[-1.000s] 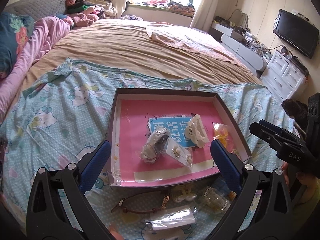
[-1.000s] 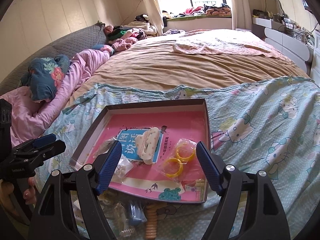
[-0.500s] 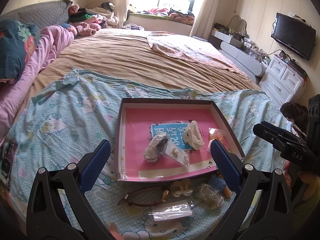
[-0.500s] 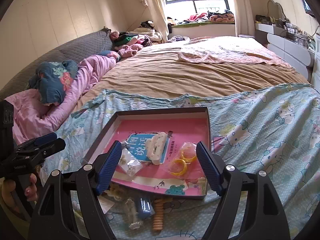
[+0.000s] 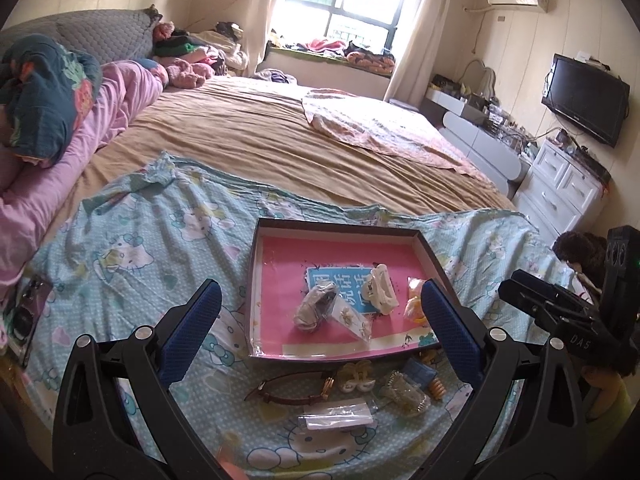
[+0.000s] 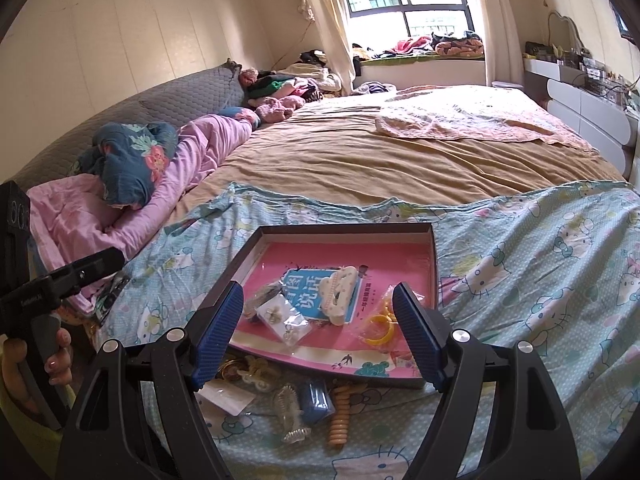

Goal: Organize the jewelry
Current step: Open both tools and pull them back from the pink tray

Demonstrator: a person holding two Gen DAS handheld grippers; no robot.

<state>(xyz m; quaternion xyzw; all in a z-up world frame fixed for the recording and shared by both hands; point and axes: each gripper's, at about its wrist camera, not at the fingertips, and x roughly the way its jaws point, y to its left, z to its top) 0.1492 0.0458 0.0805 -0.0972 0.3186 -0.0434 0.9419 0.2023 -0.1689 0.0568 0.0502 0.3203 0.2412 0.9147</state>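
Both your grippers, L (image 5: 320, 320) and R (image 6: 318, 314), spread wide, nothing held. Watch (image 5: 294, 392) lies on sheet just below tray (image 5: 253, 280) front edge, long axis parallel to that edge. L gripper nearer; come down across the strap.

**Right gripper held wide above the tray**

The right gripper (image 6: 318, 332) hung with jaws apart and empty. At 12 o'clock lay the pink-lined tray (image 6: 433, 264) with a white hair clip (image 6: 340, 290) and yellow rings (image 6: 380, 330). At 6 o'clock, an orange coil tie (image 6: 338, 416) lay on the bedsheet (image 6: 540, 280).
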